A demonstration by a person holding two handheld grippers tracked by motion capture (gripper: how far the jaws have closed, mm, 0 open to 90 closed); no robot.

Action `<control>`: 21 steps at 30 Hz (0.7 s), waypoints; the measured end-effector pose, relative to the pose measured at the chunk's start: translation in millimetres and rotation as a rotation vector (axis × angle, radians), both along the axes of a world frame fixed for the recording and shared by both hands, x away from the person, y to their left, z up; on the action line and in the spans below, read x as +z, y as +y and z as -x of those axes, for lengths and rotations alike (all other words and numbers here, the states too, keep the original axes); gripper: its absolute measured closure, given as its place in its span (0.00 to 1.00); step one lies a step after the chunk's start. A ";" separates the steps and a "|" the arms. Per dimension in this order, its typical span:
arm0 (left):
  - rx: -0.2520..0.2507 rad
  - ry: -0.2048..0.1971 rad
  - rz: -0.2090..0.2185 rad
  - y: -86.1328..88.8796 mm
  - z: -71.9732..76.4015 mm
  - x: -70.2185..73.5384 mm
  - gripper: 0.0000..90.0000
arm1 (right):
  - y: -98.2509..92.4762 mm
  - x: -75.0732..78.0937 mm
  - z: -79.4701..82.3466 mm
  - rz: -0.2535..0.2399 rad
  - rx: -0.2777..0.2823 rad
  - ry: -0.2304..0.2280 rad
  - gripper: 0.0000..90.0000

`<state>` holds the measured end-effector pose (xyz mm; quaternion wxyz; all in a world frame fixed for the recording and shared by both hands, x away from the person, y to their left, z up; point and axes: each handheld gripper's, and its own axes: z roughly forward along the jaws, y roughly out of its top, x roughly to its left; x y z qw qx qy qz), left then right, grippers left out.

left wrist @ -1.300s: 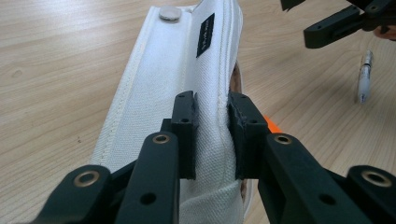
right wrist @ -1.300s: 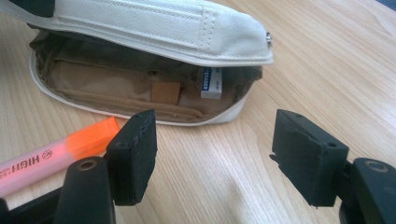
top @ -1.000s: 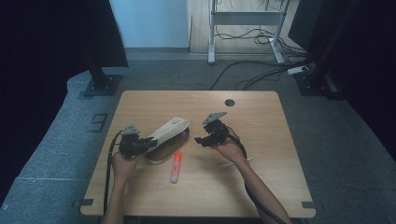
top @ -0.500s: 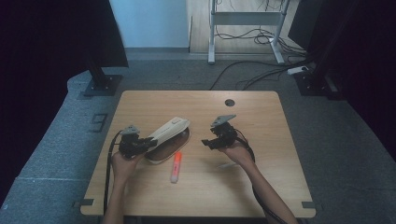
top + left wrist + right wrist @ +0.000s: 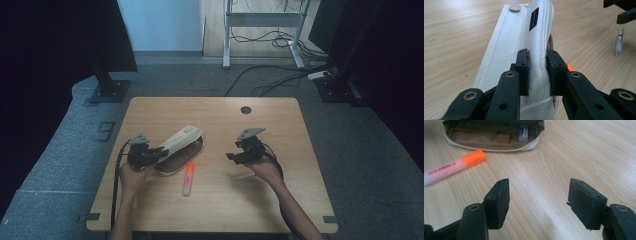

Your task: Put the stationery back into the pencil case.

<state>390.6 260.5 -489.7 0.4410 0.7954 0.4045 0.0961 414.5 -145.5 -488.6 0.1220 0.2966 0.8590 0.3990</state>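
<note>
While L gripper (image 5: 537, 72) clamps flap of white pouch (image 5: 176, 145), holding it open at table centre-left, R gripper (image 5: 539, 203) jaws apart, just been closing, nothing between. Highlighter (image 5: 188, 178) at pouch's 5 o'clock: approach lengthwise, grip mid-barrel, keep flap up.

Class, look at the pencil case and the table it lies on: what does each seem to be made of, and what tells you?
Pencil case: likely matte white canvas; woven texture, stitched seams, metal-looking snap.
Table: looks like wood or wood-look laminate; pale grain lines, slight sheen.

Right gripper (image 5: 234, 157) drawn away from pouch (image 5: 181, 140), jaws narrowing, empty
</note>
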 end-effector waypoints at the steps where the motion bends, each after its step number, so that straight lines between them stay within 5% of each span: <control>1: -0.001 0.001 -0.001 0.0 0.1 0.0 0.82 | -1.8 -0.3 0.8 0.000 -0.002 0.000 0.38; 21: -0.002 0.002 0.000 0.1 0.1 -0.6 0.82 | -43.2 -19.3 21.5 0.020 -0.031 0.025 0.43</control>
